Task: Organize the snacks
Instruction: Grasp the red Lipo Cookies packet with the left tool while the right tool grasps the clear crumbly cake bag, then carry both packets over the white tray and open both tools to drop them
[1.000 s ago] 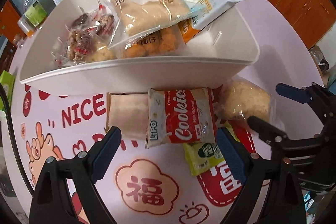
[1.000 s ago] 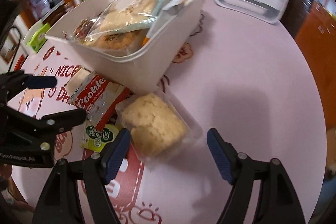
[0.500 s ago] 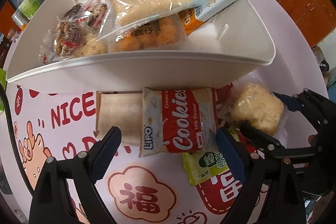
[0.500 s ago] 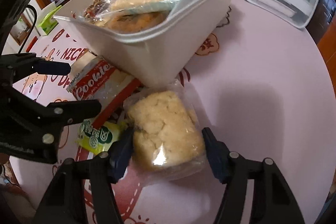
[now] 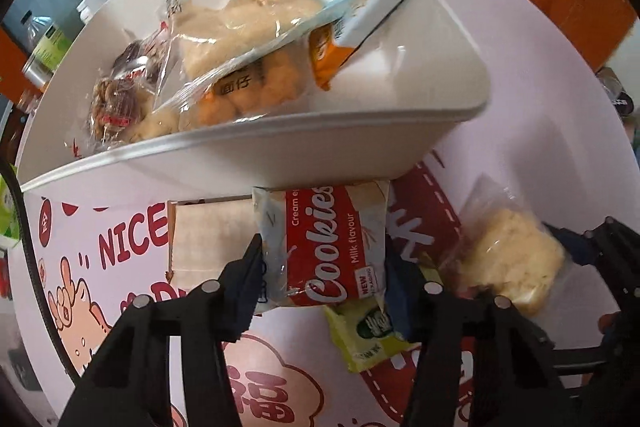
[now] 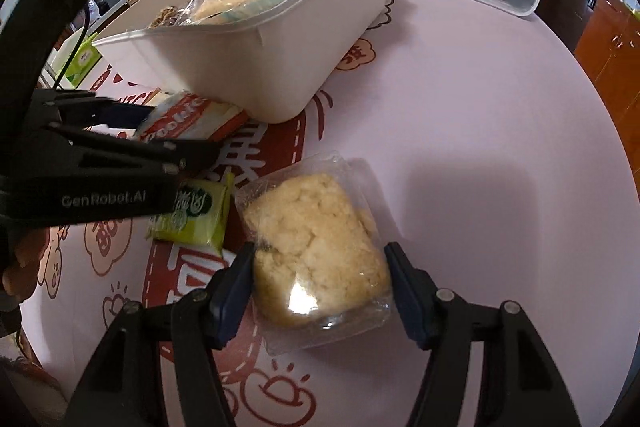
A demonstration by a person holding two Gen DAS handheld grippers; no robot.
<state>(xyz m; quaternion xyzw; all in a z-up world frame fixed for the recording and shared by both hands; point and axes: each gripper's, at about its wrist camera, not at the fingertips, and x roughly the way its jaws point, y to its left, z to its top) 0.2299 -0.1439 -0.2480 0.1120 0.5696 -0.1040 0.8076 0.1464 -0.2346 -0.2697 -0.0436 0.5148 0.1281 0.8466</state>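
My left hand-held gripper is level and low, pinching the red-and-white cookie packet beside the white plastic bin. My right hand-held gripper angles downward, its fingers closed against the clear-wrapped pale crumbly cake lying on the pink patterned desk.

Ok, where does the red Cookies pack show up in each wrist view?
Left wrist: Cookies pack sits low centre, between the left tool's fingers, just under the white bin's front wall.
Right wrist: Cookies pack lies far left at mid height, partly behind the left tool.
Shared landmark: the green packet just beside it.
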